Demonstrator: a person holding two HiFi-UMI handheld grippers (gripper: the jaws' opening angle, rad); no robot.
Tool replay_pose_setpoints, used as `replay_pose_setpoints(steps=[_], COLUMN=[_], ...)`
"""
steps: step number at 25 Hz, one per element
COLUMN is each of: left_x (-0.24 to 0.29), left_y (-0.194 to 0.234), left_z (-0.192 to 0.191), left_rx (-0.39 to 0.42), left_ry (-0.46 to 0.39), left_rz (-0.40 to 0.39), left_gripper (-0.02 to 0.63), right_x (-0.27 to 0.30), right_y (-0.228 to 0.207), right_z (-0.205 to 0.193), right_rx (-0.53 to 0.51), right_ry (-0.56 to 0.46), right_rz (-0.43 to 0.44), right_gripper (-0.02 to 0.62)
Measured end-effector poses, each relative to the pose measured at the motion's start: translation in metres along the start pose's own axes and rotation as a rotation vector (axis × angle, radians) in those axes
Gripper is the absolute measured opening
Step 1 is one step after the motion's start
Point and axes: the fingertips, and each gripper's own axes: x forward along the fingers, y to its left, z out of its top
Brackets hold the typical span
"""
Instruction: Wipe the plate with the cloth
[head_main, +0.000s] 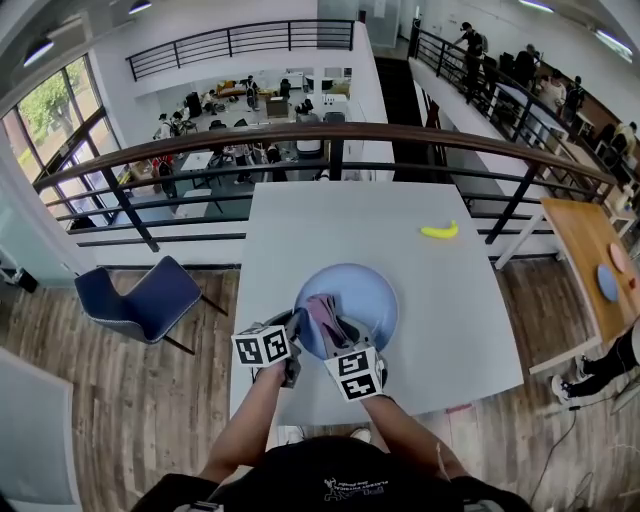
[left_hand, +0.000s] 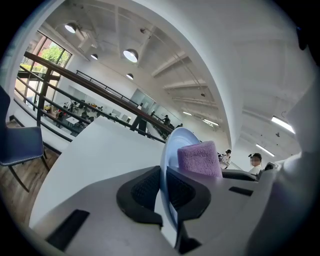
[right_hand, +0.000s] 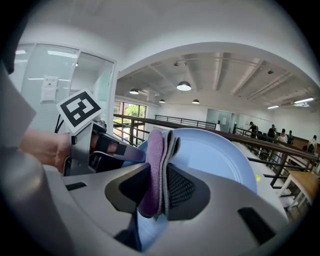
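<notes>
Plate of light-blue colour, round and smooth (head_main: 365, 285), was over the near half of the white table (head_main: 330, 215), close to its near edge and about midway between its left and right edges. The left gripper (left_hand: 164, 192) was clamped on the plate's near-left rim. Its two jaws were almost together, with only the thin rim between the pads. I judge that this grip was there to keep the plate steady and to present its face to the other hand, so that wiping would not push it across the table. Whether the far rim rested on the table, I could not tell.

The right gripper (right_hand: 161, 190) was clenched on a folded purple and grey cloth (right_hand: 155, 160), which stood on edge between its jaws with the folded top rising above them. The cloth seemed to be against the near part of the plate's upper face, just beside the left gripper, a fitting place for a wiping stroke. A small yellow banana-shaped object (head_main: 439, 231) lay well apart, toward the table's far right corner, and had no part in the work.
</notes>
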Motion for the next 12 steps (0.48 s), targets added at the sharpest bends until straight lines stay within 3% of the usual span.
replay_pose_setpoints(steps=[12], left_x=[0.0001], left_y=[0.0002], left_z=[0.0029], left_rx=[0.005], left_ry=[-0.012], left_rz=[-0.009], left_gripper=[0.026], right_x=[0.0104], right_y=[0.0042], right_z=[-0.0039], right_rx=[-0.021], right_ry=[0.041], right_rz=[0.013], right_gripper=[0.101])
